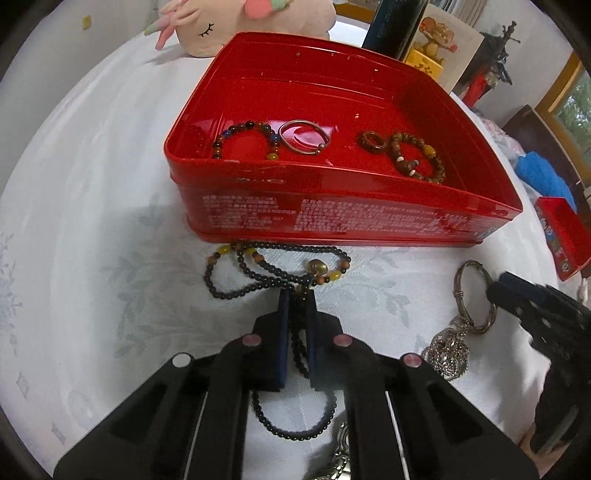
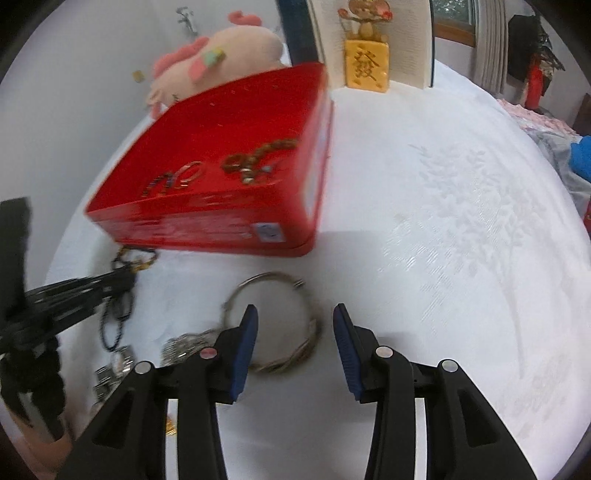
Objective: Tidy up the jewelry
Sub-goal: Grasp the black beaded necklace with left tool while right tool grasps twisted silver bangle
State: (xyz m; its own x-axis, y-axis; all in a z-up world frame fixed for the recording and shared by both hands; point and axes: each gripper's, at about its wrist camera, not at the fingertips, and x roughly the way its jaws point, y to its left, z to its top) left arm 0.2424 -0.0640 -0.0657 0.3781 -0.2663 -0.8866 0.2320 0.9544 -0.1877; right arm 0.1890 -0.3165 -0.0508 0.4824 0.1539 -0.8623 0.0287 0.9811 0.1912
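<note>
A red tin [image 1: 332, 218] stands on the white tablecloth and holds two beaded bracelets [image 1: 245, 138], a silver ring bangle [image 1: 303, 136] and a brown ring [image 1: 372, 142]. My left gripper [image 1: 297, 295] is shut on a black beaded necklace [image 1: 258, 277] that lies in front of the tin. A silver bangle [image 2: 273, 325] with an ornate charm [image 1: 447, 350] lies to the right. My right gripper [image 2: 293, 314] is open just above that bangle; it shows at the right edge of the left wrist view [image 1: 496, 290]. The tin [image 2: 229, 206] shows blurred in the right wrist view.
A pink plush toy [image 1: 240, 22], a dark bottle [image 1: 395, 26] and a gold ornament with a mouse figure [image 2: 367, 64] stand behind the tin. A small red box [image 1: 565, 236] sits at the right. A metal pendant [image 1: 340, 458] lies under my left gripper.
</note>
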